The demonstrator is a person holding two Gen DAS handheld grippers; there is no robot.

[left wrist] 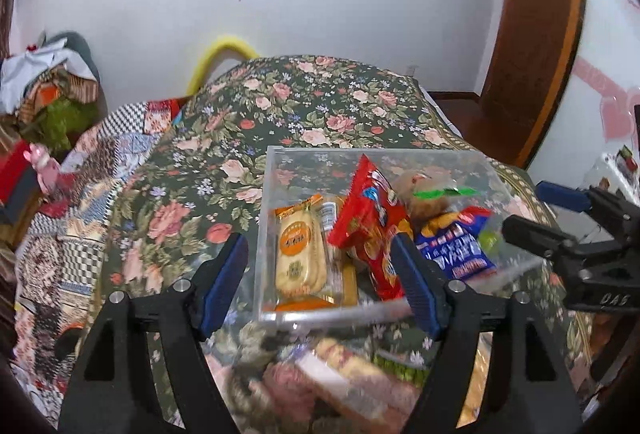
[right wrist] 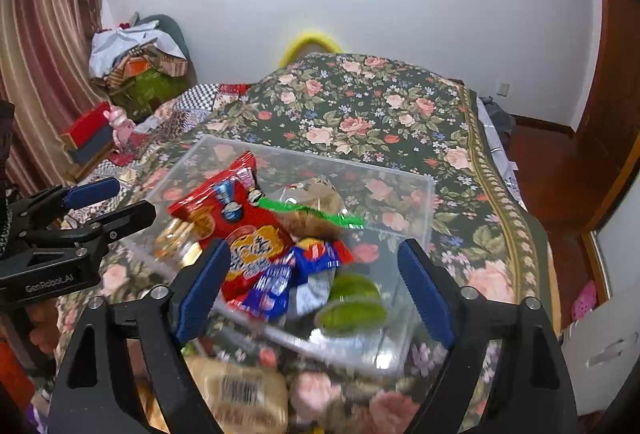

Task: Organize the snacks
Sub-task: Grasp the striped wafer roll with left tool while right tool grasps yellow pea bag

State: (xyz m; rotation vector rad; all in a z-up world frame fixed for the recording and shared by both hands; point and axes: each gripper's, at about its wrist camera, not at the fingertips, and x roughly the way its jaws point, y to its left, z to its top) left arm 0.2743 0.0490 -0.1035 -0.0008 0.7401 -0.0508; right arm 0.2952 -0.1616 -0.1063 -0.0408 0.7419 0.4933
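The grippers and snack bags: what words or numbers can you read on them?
"GenRobot.AI": on the left gripper body, right wrist view.
"DAS": on the right gripper body, left wrist view.
Red snack bag, blue packet, orange cracker pack: print too blurred to read.
Barcode on the tan packet: digits unreadable.

— Left wrist view? Looks forward and down along its own open left gripper [left wrist: 320, 282], close over the near wall of the clear box [left wrist: 276, 174]. Faces the far white wall [left wrist: 360, 14] across the floral bedspread [left wrist: 320, 102].

— Right wrist view? Same heading, set further right and just as near, over the clear box [right wrist: 416, 190] near corner, between the fingers of the right gripper [right wrist: 316, 288].

— Shared ground? Box, bedspread [right wrist: 380, 114], far wall [right wrist: 440, 14]. Also each other: right gripper [left wrist: 560, 218] at the right edge of the left view, left gripper [right wrist: 108, 204] at the left edge of the right view.
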